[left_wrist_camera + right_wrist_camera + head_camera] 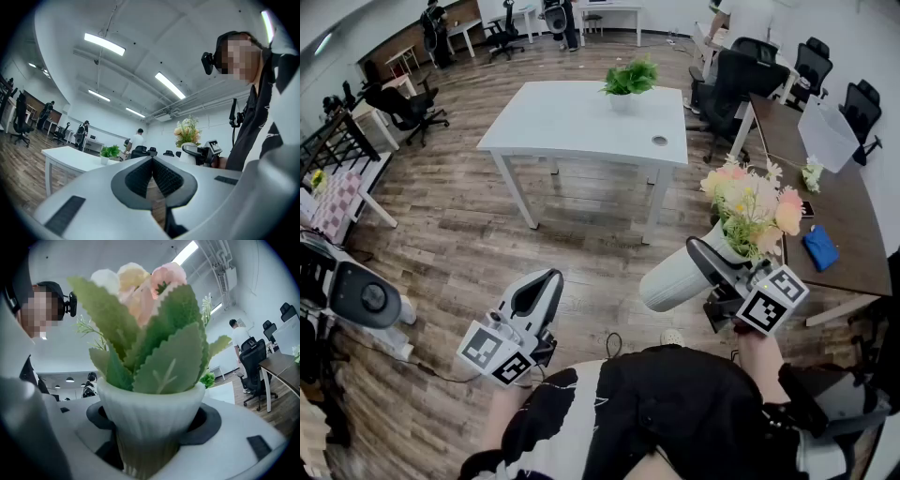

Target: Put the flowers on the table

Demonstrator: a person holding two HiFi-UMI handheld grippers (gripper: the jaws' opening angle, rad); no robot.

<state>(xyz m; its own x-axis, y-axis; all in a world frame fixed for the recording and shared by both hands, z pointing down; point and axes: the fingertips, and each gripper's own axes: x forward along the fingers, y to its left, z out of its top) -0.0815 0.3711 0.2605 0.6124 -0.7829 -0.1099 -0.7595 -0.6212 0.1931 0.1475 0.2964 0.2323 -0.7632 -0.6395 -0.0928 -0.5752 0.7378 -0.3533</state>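
Observation:
A white ribbed vase (673, 277) with pink and cream flowers (752, 208) hangs over the wooden floor, tilted, with my right gripper (712, 261) shut on it. In the right gripper view the vase (150, 423) fills the space between the dark pads (212, 420), and the flowers (145, 329) rise above it. The white table (581, 122) stands farther ahead, apart from the vase. My left gripper (544, 286) is at the lower left, shut and holding nothing. In its own view the left gripper (152, 161) has its jaws together, with the flowers (188, 133) beyond at the right.
A small green potted plant (630, 80) sits at the white table's far edge. A brown desk (825, 187) with a blue item (820, 248) runs along the right, with black office chairs (731, 84) beside it. An exercise machine (356, 295) stands at left. People stand at the far end.

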